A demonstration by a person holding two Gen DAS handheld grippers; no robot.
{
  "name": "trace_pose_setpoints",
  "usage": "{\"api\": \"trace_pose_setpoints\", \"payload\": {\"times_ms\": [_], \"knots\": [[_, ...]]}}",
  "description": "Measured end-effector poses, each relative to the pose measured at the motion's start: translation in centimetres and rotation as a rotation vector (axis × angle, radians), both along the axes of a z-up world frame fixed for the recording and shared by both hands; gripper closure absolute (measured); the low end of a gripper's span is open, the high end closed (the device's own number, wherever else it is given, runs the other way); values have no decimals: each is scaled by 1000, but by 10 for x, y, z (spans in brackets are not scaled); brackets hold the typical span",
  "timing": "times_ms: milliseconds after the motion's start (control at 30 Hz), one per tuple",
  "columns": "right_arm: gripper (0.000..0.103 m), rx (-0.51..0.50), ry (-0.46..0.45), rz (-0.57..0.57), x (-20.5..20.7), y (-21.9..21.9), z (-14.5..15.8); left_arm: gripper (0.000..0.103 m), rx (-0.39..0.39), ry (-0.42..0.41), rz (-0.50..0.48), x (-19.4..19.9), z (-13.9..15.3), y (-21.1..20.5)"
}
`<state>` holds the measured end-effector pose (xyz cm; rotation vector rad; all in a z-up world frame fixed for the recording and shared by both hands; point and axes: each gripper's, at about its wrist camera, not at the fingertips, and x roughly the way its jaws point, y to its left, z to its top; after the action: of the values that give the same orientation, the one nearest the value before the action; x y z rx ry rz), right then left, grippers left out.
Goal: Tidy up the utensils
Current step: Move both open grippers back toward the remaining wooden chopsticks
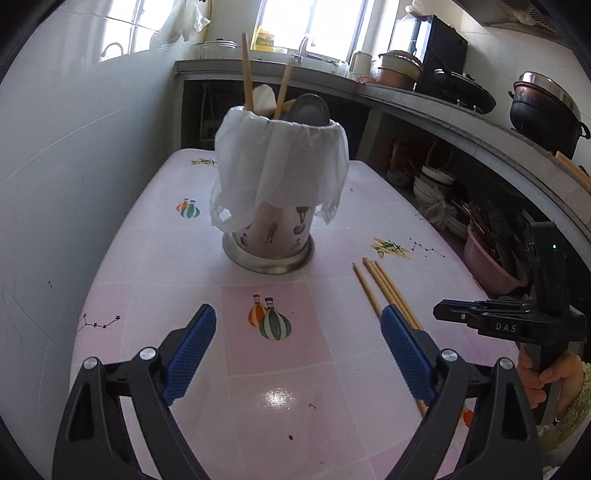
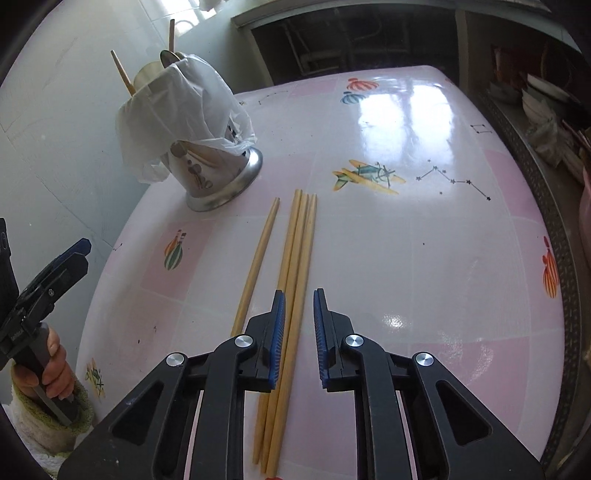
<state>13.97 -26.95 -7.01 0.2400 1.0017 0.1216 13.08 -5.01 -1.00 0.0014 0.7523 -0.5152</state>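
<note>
A home kitchen: at twelve o'clock a sink faucet beneath a bright window; toward two o'clock, cooking pots on a concrete counter, with stacked bowls stored underneath.

A holder stands far on the table, with chopsticks and a spoon in it. Four chopsticks lie near, to its right.

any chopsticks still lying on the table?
Yes, four chopsticks lie flat on the table, right of the utensil holder.
</note>
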Motion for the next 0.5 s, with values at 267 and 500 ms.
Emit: {"api": "trace_pose_setpoints", "payload": {"times_ms": [267,500], "knots": [[91,-6,14,34,5,4,-12,15,44,41,-62,1,-20,-36],[96,-28,26,48,6,5,-21,24,77,21,-115,0,-28,-62]]}}
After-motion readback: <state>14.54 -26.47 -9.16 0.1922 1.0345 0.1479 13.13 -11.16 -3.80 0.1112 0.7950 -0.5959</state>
